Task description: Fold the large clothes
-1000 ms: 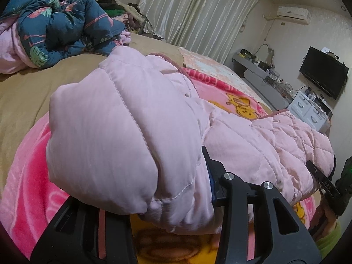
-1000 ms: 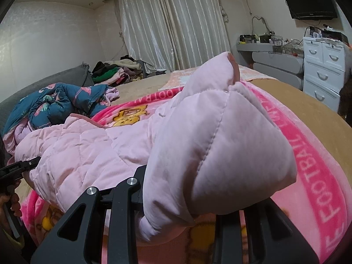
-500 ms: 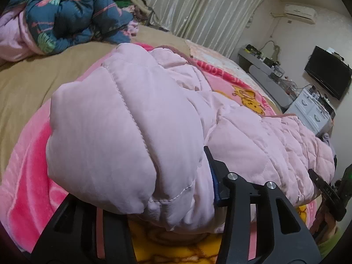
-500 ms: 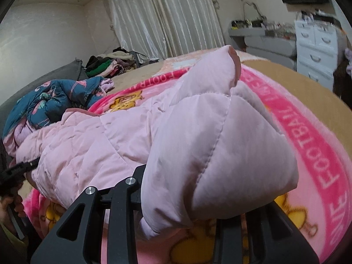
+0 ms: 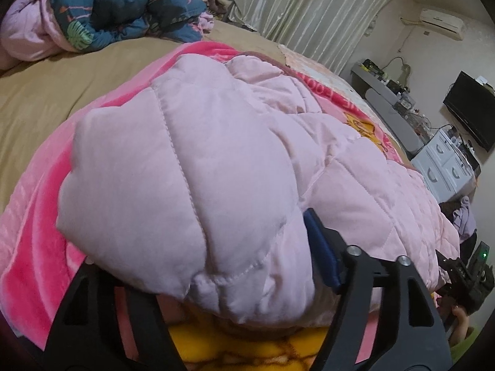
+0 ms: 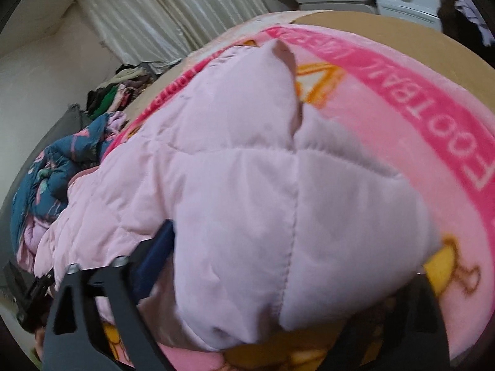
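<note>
Bed (image 5: 62, 99) with pink blanket (image 6: 417, 130), clothes pile at 11 o'clock. I've got both grippers, left (image 5: 216, 278) and right (image 6: 278, 293), jaws clenched on jacket (image 5: 191, 160) corners, lifted clear of the blanket so the hem can fold over, I reckon.

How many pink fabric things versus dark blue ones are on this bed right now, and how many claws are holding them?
Pink fabric things: 2, the pale pink quilted coat and the bright pink cartoon blanket.
Dark blue fabric things: 1, the flamingo-print quilt.
Claws: 2, left claw and right claw.
Total: 5
</note>
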Demonstrator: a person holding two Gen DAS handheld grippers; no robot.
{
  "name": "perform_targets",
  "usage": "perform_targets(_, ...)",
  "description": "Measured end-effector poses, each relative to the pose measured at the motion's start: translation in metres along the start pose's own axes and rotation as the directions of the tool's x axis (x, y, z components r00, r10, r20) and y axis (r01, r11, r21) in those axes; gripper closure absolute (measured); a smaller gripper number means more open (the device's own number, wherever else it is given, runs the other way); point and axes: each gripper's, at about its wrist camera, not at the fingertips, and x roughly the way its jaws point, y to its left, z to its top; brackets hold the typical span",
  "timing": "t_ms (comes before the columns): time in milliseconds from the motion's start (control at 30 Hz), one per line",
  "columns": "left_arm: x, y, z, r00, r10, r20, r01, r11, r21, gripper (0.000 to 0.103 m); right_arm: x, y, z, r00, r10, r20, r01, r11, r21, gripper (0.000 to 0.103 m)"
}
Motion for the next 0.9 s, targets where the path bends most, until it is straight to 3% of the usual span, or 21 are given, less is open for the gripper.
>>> perform_targets(67,-0.007,0.003,-0.004,1.0,0.016,0.0,-0.016,1.0,0.003,0.025,-0.01,-0.006,0.002,1.0,-0.012,0.01,0.012,1.0,0.017,0.006)
perform_targets(200,-0.026,0.008,-0.011,1.0,0.022,0.009,-0.022,1.0,-0.009,0.019,-0.041,-0.01,0.0,0.993,-0.071,0.095,0.068,0.997,0.027,0.004)
perform_targets(333,-0.058,0.004,-0.019,0.998,0.019,0.055,-0.02,1.0,0.019,0.009,-0.087,-0.014,-0.01,0.979,-0.044,0.2,0.046,0.999,-0.004,0.004)
perform_targets(500,-0.093,-0.008,-0.028,0.993,0.009,0.114,-0.018,0.997,0.074,0.009,-0.136,0.005,-0.035,0.956,-0.041,0.29,0.086,0.986,-0.145,0.004)
perform_targets(667,-0.115,-0.028,-0.035,0.99,0.003,0.142,-0.02,0.992,0.121,0.009,-0.166,0.029,-0.06,0.946,-0.002,0.326,0.096,0.957,-0.275,0.004)
perform_targets(900,-0.128,-0.057,-0.048,0.988,-0.01,0.152,-0.02,0.981,0.191,0.009,-0.182,0.068,-0.087,0.954,0.061,0.293,0.064,0.916,-0.397,0.004)
